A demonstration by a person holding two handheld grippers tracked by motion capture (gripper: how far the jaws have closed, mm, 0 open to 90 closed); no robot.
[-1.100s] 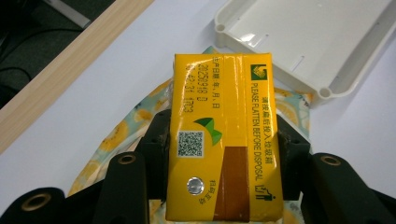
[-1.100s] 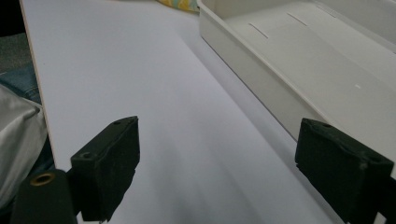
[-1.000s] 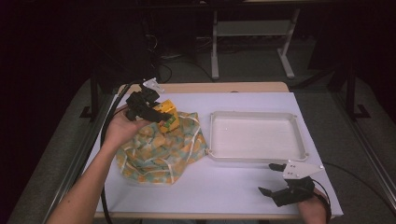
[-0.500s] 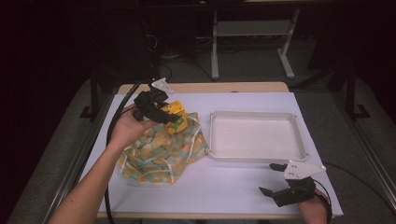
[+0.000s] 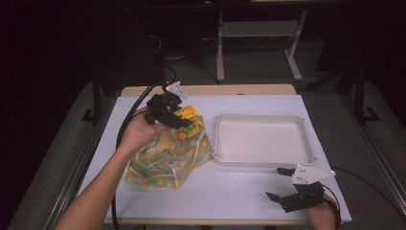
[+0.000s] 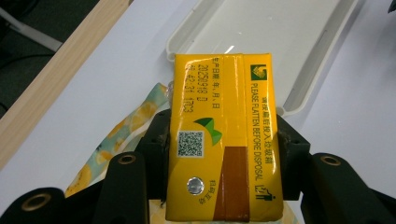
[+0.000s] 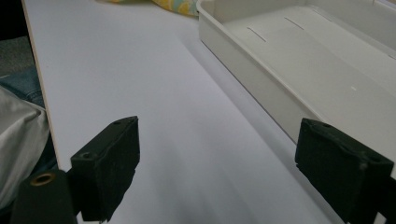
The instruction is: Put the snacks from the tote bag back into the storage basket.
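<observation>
The left gripper [image 5: 184,123] pinches a yellow drink carton [image 6: 226,135] between its jaws, holding it in the air above the patterned cloth bag [image 5: 167,155] at the left of the white table [image 5: 239,191]. Just right of the bag sits an empty white tray [image 5: 263,139]. Near the table's front right corner, the right gripper [image 5: 280,184] rests with jaws spread wide

1. One yellow drink carton [image 6: 226,135] — just the single one.
2. One patterned cloth bag [image 5: 167,158].
3. One white tray [image 5: 262,140].
4. Two grippers — left gripper [image 5: 184,125], right gripper [image 5: 277,184].
5. One white table [image 5: 230,191].
</observation>
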